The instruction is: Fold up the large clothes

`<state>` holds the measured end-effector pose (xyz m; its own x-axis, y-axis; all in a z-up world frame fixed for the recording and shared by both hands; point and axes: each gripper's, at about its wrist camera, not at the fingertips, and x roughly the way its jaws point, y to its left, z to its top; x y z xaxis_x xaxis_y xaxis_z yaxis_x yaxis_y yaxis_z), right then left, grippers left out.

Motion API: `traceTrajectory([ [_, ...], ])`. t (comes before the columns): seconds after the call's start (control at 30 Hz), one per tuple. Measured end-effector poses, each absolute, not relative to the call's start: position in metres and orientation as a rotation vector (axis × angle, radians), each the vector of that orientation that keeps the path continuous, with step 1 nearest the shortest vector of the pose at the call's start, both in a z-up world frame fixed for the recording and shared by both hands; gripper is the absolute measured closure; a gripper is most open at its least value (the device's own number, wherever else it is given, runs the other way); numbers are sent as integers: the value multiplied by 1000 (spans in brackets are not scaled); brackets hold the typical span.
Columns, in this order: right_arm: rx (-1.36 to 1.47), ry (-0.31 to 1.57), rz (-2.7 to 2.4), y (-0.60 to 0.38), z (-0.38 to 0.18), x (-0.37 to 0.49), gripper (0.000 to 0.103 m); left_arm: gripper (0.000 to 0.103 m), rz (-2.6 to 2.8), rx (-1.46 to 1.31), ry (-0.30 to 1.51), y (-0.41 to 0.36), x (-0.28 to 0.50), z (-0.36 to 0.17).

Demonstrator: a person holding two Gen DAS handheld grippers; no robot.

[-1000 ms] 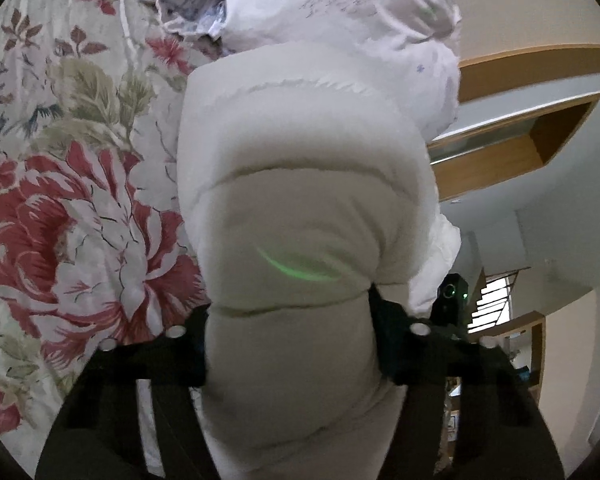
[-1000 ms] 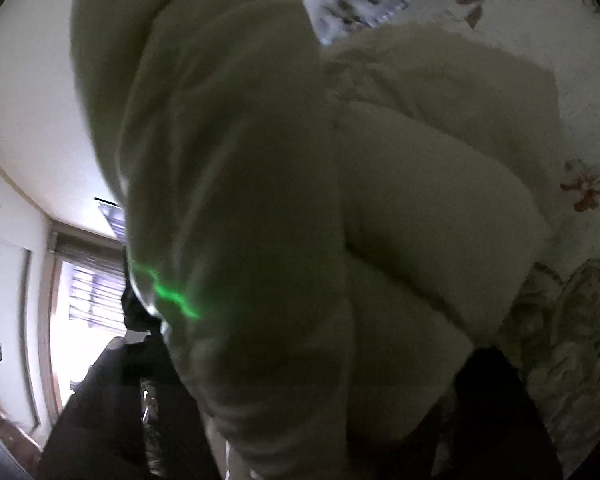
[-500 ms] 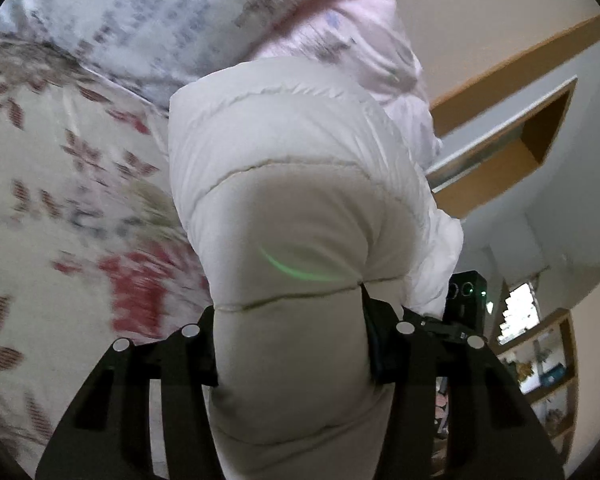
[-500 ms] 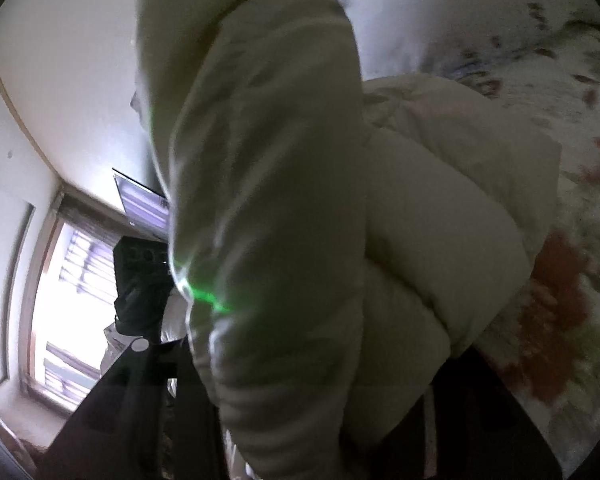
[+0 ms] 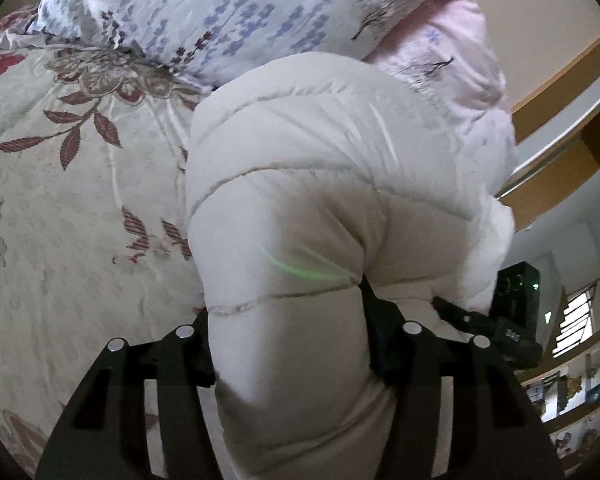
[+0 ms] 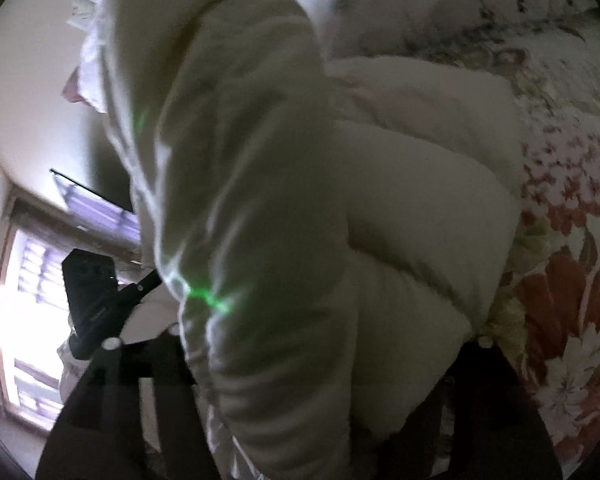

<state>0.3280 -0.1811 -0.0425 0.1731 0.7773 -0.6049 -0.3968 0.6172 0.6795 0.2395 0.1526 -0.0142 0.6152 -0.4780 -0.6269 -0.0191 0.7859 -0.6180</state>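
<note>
A puffy white quilted jacket [image 5: 324,184] fills the middle of the left wrist view, bunched up over the floral bed. My left gripper [image 5: 288,340] is shut on a thick padded fold of it, which bulges out between the jaws. In the right wrist view the same jacket [image 6: 380,208] hangs close to the lens, dim and blurred. My right gripper [image 6: 332,344] is shut on another thick fold of it. The other gripper's black body shows in each view, at the right [image 5: 516,296] and at the left [image 6: 88,296].
The bed has a cream cover with red flowers [image 5: 72,200] [image 6: 568,264]. A blue-flowered pillow [image 5: 228,12] and a pink one [image 5: 456,52] lie behind the jacket. Wooden shelves [image 5: 572,128] and a bright window [image 6: 32,320] are off to the sides.
Both grippers have carried the jacket up the bed toward the pillows. The big red flower has slid out of the left view and the pillows have come in.
</note>
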Motion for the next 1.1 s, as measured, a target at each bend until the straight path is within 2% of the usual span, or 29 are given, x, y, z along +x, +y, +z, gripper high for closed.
traceTrajectory([
  [0.1,363,1111,788,-183,-38,322,15,40,-270,-613,879,152,239,-12],
  [0.23,350,1035,713,-206,-19,313,14,38,-229,-534,820,148,220,9],
  [0.37,378,858,598,-241,24,311,14,38,-175,-352,699,132,187,42],
  [0.43,422,812,607,-254,38,319,18,38,-183,-260,647,114,171,56],
  [0.53,401,829,643,-250,36,330,31,38,-192,-136,621,87,155,63],
  [0.57,370,845,649,-239,34,332,44,38,-186,-107,625,79,156,64],
  [0.6,354,860,651,-235,35,343,69,38,-175,-71,634,71,155,63],
  [0.63,339,880,656,-215,32,347,78,38,-163,-38,642,65,155,61],
  [0.7,333,886,629,-211,19,345,87,38,-154,5,666,56,156,56],
  [0.87,348,942,497,-217,-9,351,91,38,-164,-7,706,56,164,51],
  [1.1,323,1000,371,-215,-29,351,89,38,-136,35,742,40,188,43],
])
